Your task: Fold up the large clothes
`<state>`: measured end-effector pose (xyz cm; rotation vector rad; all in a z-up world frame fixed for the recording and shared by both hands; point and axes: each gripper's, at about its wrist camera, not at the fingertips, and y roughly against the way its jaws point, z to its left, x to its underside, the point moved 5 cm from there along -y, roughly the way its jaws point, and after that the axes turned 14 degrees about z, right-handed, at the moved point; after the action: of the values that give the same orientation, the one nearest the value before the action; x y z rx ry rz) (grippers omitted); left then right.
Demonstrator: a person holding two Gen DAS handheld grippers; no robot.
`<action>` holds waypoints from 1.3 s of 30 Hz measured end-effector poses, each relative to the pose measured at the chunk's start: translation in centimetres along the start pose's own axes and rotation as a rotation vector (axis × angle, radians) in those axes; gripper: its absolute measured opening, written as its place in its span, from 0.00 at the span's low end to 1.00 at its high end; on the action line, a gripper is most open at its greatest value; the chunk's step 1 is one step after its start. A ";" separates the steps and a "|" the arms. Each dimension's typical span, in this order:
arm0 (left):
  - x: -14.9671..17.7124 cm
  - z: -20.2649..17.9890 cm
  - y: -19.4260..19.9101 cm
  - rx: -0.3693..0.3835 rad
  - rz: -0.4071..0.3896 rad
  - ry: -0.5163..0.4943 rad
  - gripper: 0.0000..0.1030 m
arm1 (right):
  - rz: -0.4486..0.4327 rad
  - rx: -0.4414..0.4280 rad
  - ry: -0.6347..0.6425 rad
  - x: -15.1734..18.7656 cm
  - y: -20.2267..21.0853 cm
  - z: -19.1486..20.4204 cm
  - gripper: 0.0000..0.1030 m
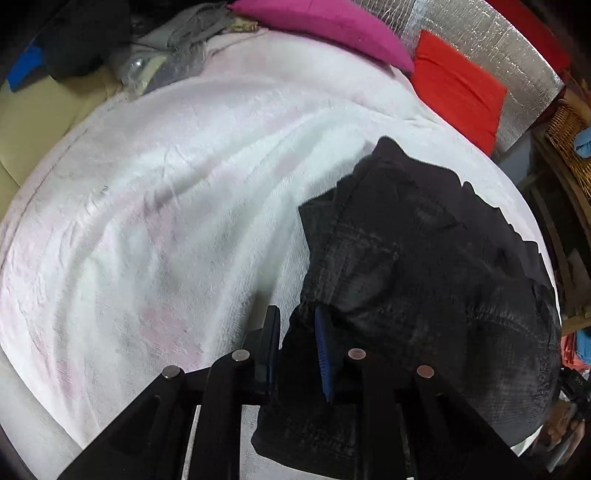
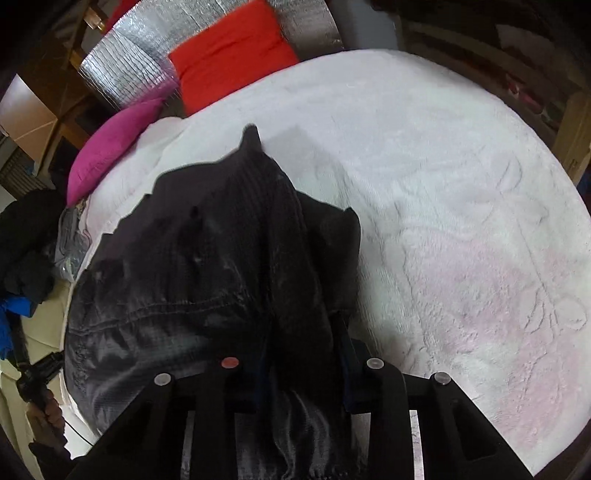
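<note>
A large black garment [image 1: 424, 266] hangs bunched above a white fleece blanket [image 1: 166, 206] spread on a bed. My left gripper [image 1: 295, 325] is shut on an elastic edge of the garment, which passes between its fingers and drapes off to the right. In the right wrist view the same black garment [image 2: 207, 266] fills the left and centre. My right gripper [image 2: 303, 332] is shut on another bunched edge of it, and the cloth hides most of both fingers. The white blanket [image 2: 461, 221] lies below and to the right.
A magenta pillow [image 1: 332, 26] and a red pillow [image 1: 458, 85] lie at the bed's head against a silver foil panel [image 1: 517, 62]. A heap of dark and grey clothes [image 1: 110, 44] sits at the far left. A wicker basket [image 1: 569, 136] stands to the right.
</note>
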<state>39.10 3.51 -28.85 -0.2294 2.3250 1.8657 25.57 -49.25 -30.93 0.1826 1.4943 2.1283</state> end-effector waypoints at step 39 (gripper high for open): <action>-2.0 -4.9 -4.2 0.504 0.263 -0.153 0.91 | 0.135 -0.631 -0.152 -2.6 -2.8 -4.6 0.93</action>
<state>41.82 -2.13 -31.36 0.2804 2.7113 1.2594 26.93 -53.70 -34.73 0.2101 0.6900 2.5142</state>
